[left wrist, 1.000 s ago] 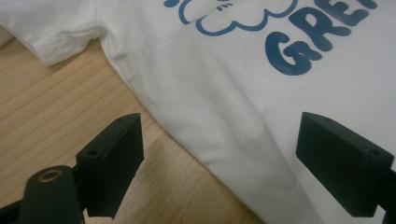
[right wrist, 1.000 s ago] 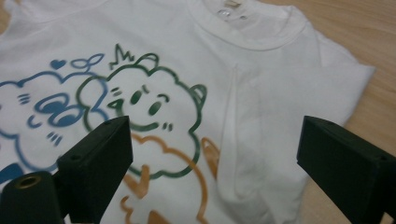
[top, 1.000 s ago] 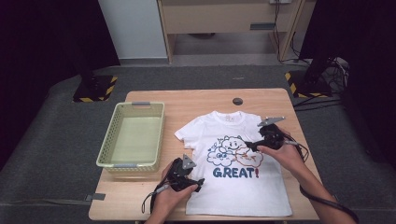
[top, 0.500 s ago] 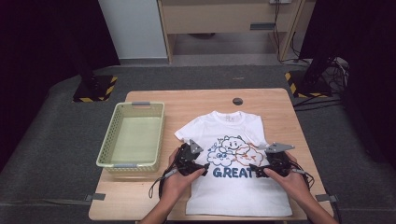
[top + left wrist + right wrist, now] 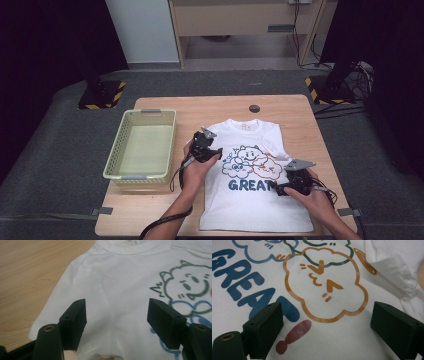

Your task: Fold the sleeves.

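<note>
A white T-shirt [image 5: 255,185] printed with cartoon clouds and the word "GREAT!" lies flat, front up, on a wooden table [image 5: 220,107], its collar pointing away from the person and its hem at the near edge of the table. A person's two forearms come in over that near edge, each hand holding a black two-jaw gripper above the shirt.

The left gripper [image 5: 204,146] hovers over the shirt's left shoulder and sleeve, close to the shirt's edge. In the left gripper view [image 5: 116,320] its jaws stand partly apart over plain white cloth just below the collar, with the green cloud face off to one side; they have just been closing, yet nothing is pinched between them and the pads press on nothing.

The right gripper [image 5: 295,180] hangs over the shirt's right side, beside the exclamation mark of the print. In the right gripper view [image 5: 325,328] its jaws stand wide apart above the orange cloud and the red exclamation mark, gripping nothing; a folded-in sleeve shows past the orange cloud.

A pale green plastic basket [image 5: 116,160] sits on the table just left of the shirt, near the left gripper. A small dark round disc [image 5: 254,108] lies in the tabletop beyond the shirt's collar.
</note>
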